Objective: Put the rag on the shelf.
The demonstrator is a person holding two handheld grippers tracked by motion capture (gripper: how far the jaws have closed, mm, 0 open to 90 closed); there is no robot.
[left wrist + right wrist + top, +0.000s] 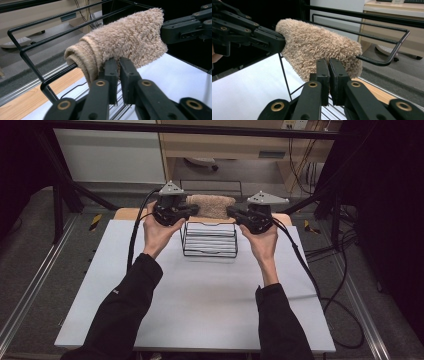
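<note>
**Now hanging: a towel going over the rack, one end in each gripper**

Right now the beige fluffy folded towel point(210, 206) is sitting at upper centre of the high view, draped across the top rail of the black wire rack point(208, 240), which is standing on the white table point(200, 295). The left gripper point(192, 210) is pinching the towel's left end, and in the left gripper view its jaws are pressing nearly together on a fold of pile at centre frame point(119, 65). The right gripper point(234, 212) is doing the same at the other end; its jaws are showing only a sliver of gap at lower centre of the right gripper view, nipping the towel's lower edge point(329, 65).

Risk, as I'm judging it: the towel is looking bunched and thick rather than spread, so letting go unevenly could tip it off the rail. Pulling sideways with one hand harder than the other could also drag the light rack across the table.
</note>
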